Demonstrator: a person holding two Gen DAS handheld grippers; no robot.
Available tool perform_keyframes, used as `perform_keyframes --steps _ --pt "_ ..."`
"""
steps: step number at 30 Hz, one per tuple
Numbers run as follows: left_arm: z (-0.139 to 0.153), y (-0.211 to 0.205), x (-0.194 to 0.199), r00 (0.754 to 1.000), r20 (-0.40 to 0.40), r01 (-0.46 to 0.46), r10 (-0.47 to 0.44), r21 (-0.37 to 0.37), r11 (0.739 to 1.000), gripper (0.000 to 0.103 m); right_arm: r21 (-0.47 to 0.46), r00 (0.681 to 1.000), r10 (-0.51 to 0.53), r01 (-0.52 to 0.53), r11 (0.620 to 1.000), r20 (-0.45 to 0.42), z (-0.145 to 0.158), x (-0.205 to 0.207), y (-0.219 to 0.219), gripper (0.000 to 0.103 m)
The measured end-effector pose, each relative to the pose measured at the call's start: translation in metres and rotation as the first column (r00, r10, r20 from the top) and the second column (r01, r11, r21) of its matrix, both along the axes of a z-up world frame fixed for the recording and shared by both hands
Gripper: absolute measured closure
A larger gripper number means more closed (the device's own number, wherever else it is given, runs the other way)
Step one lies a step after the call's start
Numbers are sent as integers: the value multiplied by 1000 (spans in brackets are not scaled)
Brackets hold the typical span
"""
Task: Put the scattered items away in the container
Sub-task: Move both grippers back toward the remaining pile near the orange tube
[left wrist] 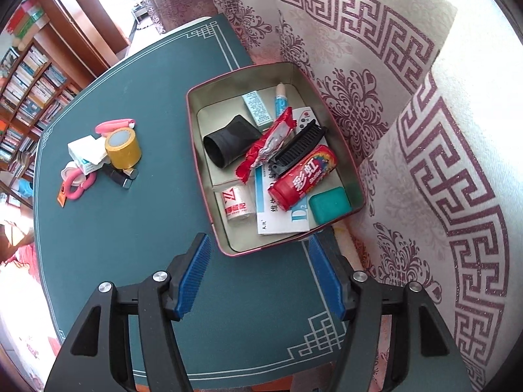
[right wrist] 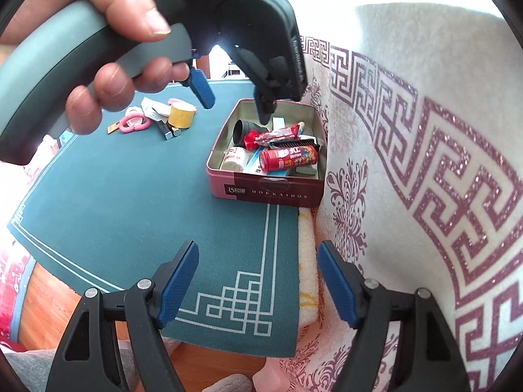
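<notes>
A dark red tin box (left wrist: 327,91) (right wrist: 271,192) stands on the green mat at its right side. It holds a red candy tube (left wrist: 304,178) (right wrist: 289,158), a black comb (left wrist: 299,148), a red wrapper (left wrist: 271,140), a black cone (left wrist: 228,142), a green soap case (left wrist: 330,204) and other items. A scattered pile lies to the left: gold tape roll (left wrist: 123,147) (right wrist: 181,115), pink clips (left wrist: 76,186) (right wrist: 134,123), white boxes (left wrist: 86,152). My left gripper (left wrist: 258,248) (right wrist: 233,101) is open and empty above the box's near edge. My right gripper (right wrist: 258,258) is open and empty, nearer the mat's corner.
The green mat (left wrist: 130,245) (right wrist: 130,202) covers the table. A patterned white and purple cloth (left wrist: 425,130) (right wrist: 425,163) rises along the right side behind the box. A bookshelf (left wrist: 29,91) stands at the far left. The person's hand (right wrist: 124,32) holds the left gripper's handle.
</notes>
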State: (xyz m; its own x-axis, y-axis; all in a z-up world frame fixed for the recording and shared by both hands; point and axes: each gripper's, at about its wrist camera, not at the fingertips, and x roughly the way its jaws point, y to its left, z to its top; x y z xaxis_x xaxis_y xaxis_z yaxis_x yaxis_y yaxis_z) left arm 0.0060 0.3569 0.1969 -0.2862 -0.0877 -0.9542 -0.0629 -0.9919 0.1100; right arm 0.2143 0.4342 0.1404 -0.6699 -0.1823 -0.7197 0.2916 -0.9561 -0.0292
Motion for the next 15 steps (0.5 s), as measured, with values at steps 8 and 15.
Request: perform_keyframes --steps 8,15 --pt "2 -28 8 999 -10 -33 33 -14 999 37 14 1000 28 -28 1000 -14 4 6 -13 24" --pt "7 -64 15 996 -30 -83 83 24 996 37 33 999 36 -36 999 5 4 6 -24 24"
